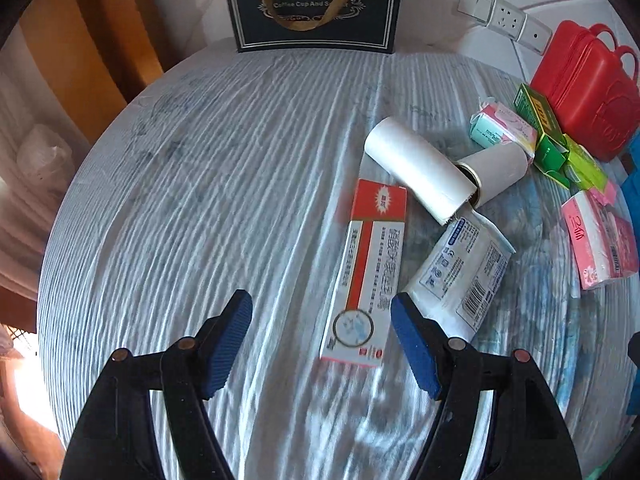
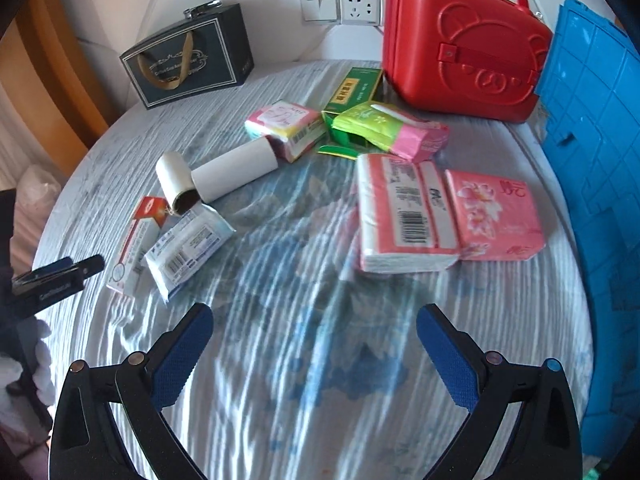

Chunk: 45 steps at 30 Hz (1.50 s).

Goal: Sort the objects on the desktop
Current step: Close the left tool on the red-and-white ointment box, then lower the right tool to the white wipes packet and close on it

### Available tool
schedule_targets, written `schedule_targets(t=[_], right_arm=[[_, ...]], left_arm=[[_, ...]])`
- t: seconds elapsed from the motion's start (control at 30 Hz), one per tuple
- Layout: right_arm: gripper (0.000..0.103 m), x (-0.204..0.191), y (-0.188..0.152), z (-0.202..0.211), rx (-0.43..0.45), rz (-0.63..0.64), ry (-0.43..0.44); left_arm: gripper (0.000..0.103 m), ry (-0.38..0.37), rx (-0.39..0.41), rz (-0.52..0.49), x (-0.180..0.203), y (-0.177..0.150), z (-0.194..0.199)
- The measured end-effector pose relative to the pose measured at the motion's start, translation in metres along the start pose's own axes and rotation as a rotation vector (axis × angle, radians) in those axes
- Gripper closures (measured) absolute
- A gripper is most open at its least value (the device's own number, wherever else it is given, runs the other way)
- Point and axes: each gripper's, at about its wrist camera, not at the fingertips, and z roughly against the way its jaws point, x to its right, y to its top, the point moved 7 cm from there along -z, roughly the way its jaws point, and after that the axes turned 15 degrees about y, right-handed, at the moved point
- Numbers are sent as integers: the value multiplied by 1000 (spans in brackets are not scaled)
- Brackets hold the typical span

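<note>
My left gripper (image 1: 321, 344) jaws wide, nothing held, low over the red-white box (image 1: 366, 272); its right finger overlaps the white pouch (image 1: 460, 276) beside it. Right gripper (image 2: 314, 350) also wide, empty, short of the pink tissue packs (image 2: 408, 216). Risk: closing now I'd likely pinch box plus pouch, or nudge the white roll (image 1: 418, 168) just beyond so it rolls away

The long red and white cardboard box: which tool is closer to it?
Left. The left tool is open right over the long red and white cardboard box; the right tool is open farther away, box to its left.
</note>
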Motion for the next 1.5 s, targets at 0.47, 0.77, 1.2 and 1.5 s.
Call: schedule_targets(t=[0.47,0.77,1.2,1.5], right_arm=[[0,-51,25,-91,-89,-122,-59],[0,-79,27,-152,-179,-200,-2],[0,-83,19,-175,-234,-166,4],[0,-49,-3,-154,-209,-146,6]], left_arm=[[17,-131,51,-171,36,11,-56],[1,-151,60,-230,13,-4,-62],[36,-161,96,-232,30,2,-47],[61,-181,85,-222,37,-10,-33]])
